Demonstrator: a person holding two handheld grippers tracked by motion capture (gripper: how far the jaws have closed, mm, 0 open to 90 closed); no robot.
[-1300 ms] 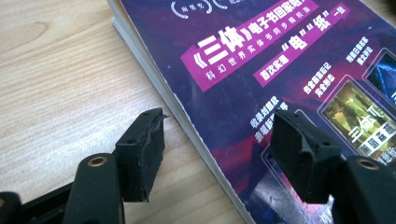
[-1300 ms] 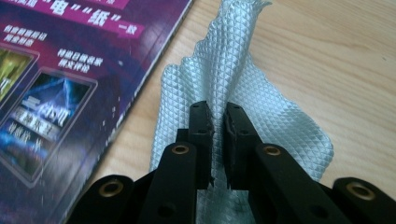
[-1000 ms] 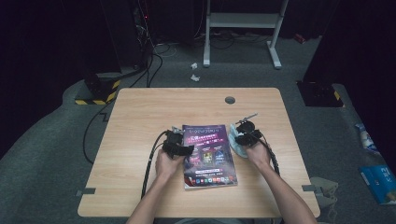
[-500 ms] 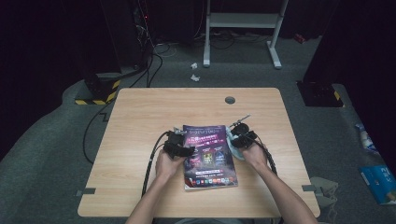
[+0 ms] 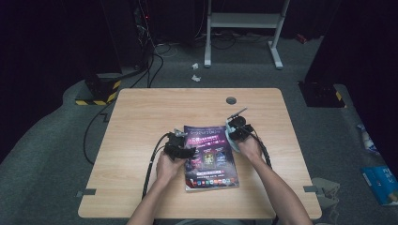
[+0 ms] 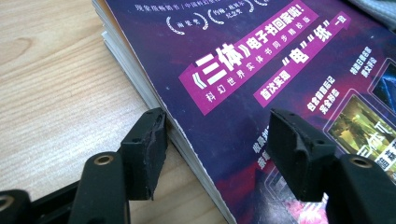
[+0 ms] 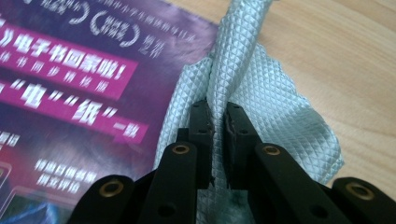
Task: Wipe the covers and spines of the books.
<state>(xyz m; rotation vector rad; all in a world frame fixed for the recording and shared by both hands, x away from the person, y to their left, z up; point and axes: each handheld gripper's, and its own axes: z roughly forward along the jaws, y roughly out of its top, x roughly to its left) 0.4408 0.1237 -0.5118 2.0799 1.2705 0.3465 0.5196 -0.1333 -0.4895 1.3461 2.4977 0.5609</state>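
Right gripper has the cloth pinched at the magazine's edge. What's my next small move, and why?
Probably sweep the right gripper across the cover of the magazine. Its jaws are shut on a fold of the pale green cloth, which already overlaps the cover's corner, and the left gripper, jaws open astride the opposite edge, looks placed to steady it.

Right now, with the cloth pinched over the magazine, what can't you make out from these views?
- Lower part of the cloth: right gripper view, hidden behind the right gripper.
- Magazine bottom edge: left gripper view, cut off by the frame.
- Cover's small print: high view, too small to read.
- Left gripper contact with the magazine: unclear; one jaw stands beside the page edge, the other over the cover.
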